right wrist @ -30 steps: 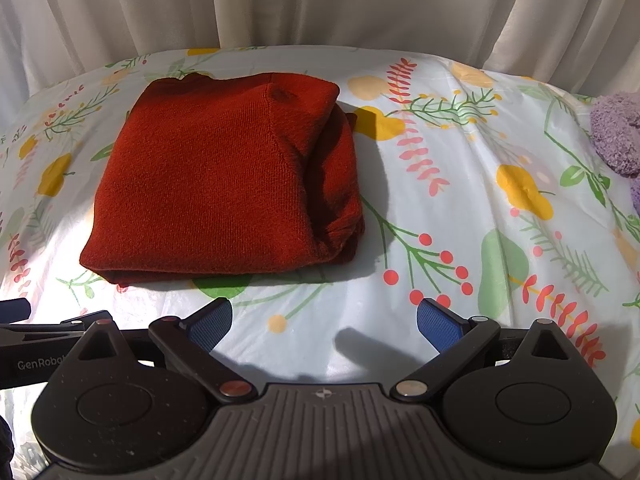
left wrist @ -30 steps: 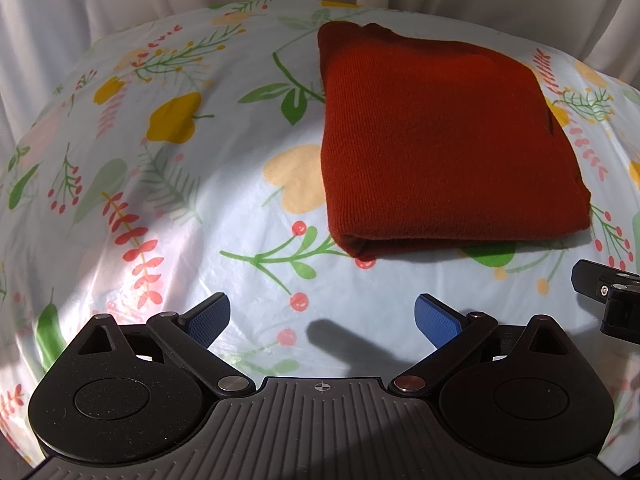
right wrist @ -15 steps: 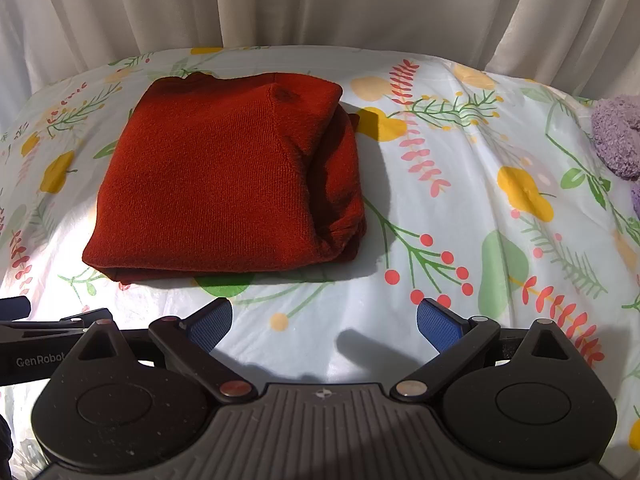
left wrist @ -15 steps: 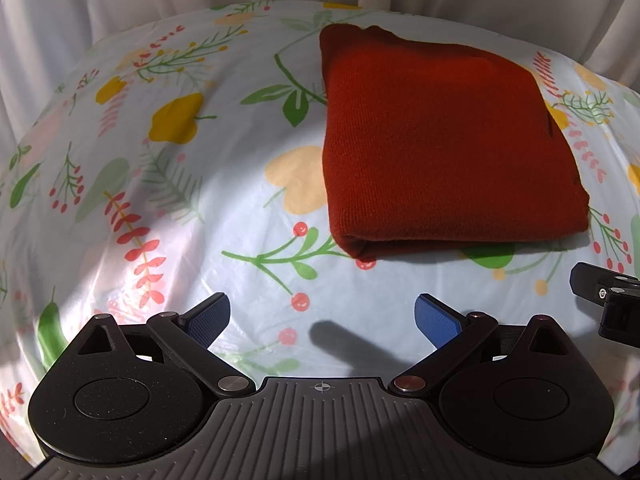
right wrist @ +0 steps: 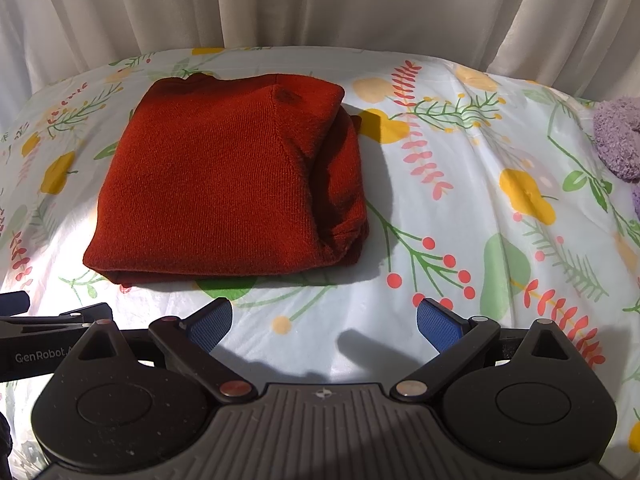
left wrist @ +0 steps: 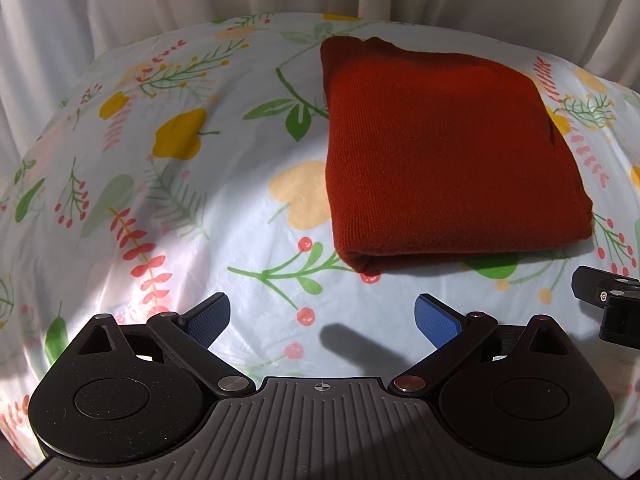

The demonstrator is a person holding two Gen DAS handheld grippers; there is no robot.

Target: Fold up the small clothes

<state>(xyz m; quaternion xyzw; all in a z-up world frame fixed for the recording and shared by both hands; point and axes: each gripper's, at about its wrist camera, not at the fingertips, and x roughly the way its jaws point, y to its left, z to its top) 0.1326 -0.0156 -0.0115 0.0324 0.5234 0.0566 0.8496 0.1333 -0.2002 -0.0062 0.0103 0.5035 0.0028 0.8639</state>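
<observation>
A rust-red knitted garment (left wrist: 436,152) lies folded into a thick rectangle on the floral cloth; the right wrist view shows the same garment (right wrist: 224,184) with its layered edges on the right side. My left gripper (left wrist: 322,320) is open, held back from the garment's near left corner, with nothing between its blue pads. My right gripper (right wrist: 324,320) is open too, short of the garment's near right corner and holding nothing. Part of the right gripper (left wrist: 612,304) shows at the right edge of the left wrist view, and the left gripper (right wrist: 48,328) shows at the left edge of the right wrist view.
The white cloth with a flower and leaf print (left wrist: 180,208) covers the whole work surface. White curtains (right wrist: 320,4) hang right behind it. A fuzzy purple item (right wrist: 618,140) lies at the far right edge. Bare cloth lies left and right of the garment.
Both views have shifted only slightly; the garment sits a touch nearer in the right wrist view. Both grippers stay open and the garment has not moved.
</observation>
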